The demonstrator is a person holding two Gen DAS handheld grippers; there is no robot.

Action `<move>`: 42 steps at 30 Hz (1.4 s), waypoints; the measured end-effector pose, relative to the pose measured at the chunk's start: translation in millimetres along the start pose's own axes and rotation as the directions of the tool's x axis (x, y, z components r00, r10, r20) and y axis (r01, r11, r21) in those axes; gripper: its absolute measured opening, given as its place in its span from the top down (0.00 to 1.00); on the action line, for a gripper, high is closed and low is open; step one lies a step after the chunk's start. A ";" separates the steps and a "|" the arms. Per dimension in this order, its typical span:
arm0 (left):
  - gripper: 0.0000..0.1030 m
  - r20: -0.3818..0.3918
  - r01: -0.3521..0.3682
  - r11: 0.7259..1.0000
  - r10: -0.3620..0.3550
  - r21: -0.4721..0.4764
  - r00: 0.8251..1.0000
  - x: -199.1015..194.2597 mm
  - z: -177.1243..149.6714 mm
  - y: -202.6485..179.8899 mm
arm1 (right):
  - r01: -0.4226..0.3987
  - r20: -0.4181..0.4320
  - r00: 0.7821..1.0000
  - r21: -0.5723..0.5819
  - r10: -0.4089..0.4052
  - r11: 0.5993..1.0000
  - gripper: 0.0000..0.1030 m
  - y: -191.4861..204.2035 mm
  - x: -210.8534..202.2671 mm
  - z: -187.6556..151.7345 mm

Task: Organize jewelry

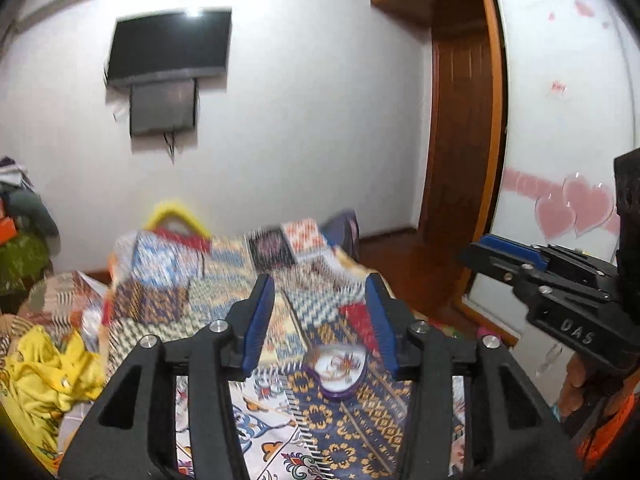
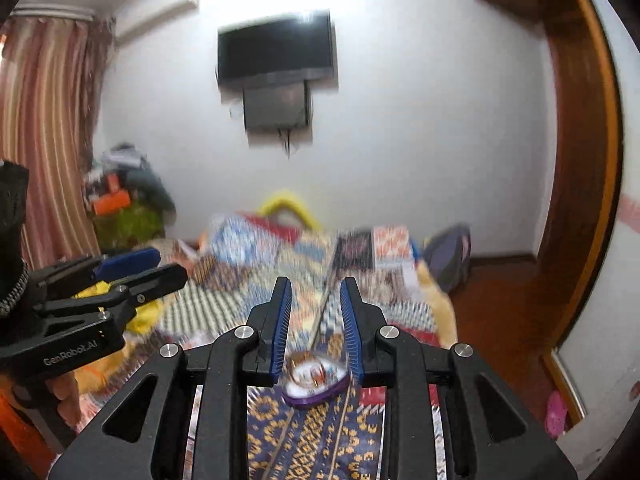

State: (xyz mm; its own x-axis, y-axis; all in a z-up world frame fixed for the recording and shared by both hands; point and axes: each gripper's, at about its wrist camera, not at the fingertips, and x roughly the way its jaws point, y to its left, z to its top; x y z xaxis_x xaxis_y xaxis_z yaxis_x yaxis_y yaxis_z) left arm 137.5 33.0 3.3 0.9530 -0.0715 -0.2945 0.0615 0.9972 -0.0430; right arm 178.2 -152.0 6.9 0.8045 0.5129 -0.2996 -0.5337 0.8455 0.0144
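Note:
A small purple-rimmed jewelry dish [image 1: 339, 369] with gold and red pieces inside lies on the patterned bedspread [image 1: 344, 432]. My left gripper [image 1: 320, 284] is open and empty, raised above the bed, with the dish below and between its fingers. The dish also shows in the right wrist view [image 2: 316, 380], just under my right gripper [image 2: 316, 286], which is open and empty, its blue pads apart. The right gripper shows at the right of the left wrist view [image 1: 508, 256]. The left gripper shows at the left of the right wrist view [image 2: 160, 266].
A yellow cloth [image 1: 52, 368] lies on the bed's left side. A dark bag [image 2: 448, 254] sits at the bed's far right corner. A wall TV [image 1: 170, 46] hangs ahead. A wooden wardrobe [image 1: 464, 140] stands to the right, a striped curtain [image 2: 44, 128] to the left.

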 end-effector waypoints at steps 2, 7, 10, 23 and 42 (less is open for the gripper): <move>0.49 0.052 -0.011 1.000 0.010 0.005 0.999 -20.5 4.5 -3.7 | 0.010 0.071 0.997 -0.008 -0.010 1.000 0.77 5.9 -24.8 6.6; 0.34 0.167 -0.045 0.999 0.043 0.012 0.985 -68.2 7.7 -14.6 | 0.047 0.218 0.975 -0.016 -0.042 0.999 0.52 21.3 -73.2 9.3; 0.21 0.192 -0.059 0.998 0.056 0.008 0.980 -83.7 3.7 -19.0 | 0.062 0.251 0.966 -0.007 -0.058 0.998 0.42 26.3 -83.9 6.0; 0.05 0.205 -0.111 0.994 0.110 -0.005 0.973 -104.9 -14.7 -30.0 | 0.149 0.237 0.959 0.046 -0.156 0.988 0.06 28.6 -96.2 -6.3; 0.05 0.170 -0.113 0.994 0.113 -0.010 0.979 -97.2 -22.9 -27.9 | 0.161 0.211 0.964 0.013 -0.160 0.987 0.06 32.5 -103.3 -14.6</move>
State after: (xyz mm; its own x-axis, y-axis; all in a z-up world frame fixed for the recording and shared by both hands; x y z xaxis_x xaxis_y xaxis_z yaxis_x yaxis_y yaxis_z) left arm 36.3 11.6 11.2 0.9903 0.0462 -0.1307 -0.0491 0.9986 -0.0187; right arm 74.0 -179.7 24.4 0.9161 0.3906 -0.0902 -0.3939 0.9189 -0.0214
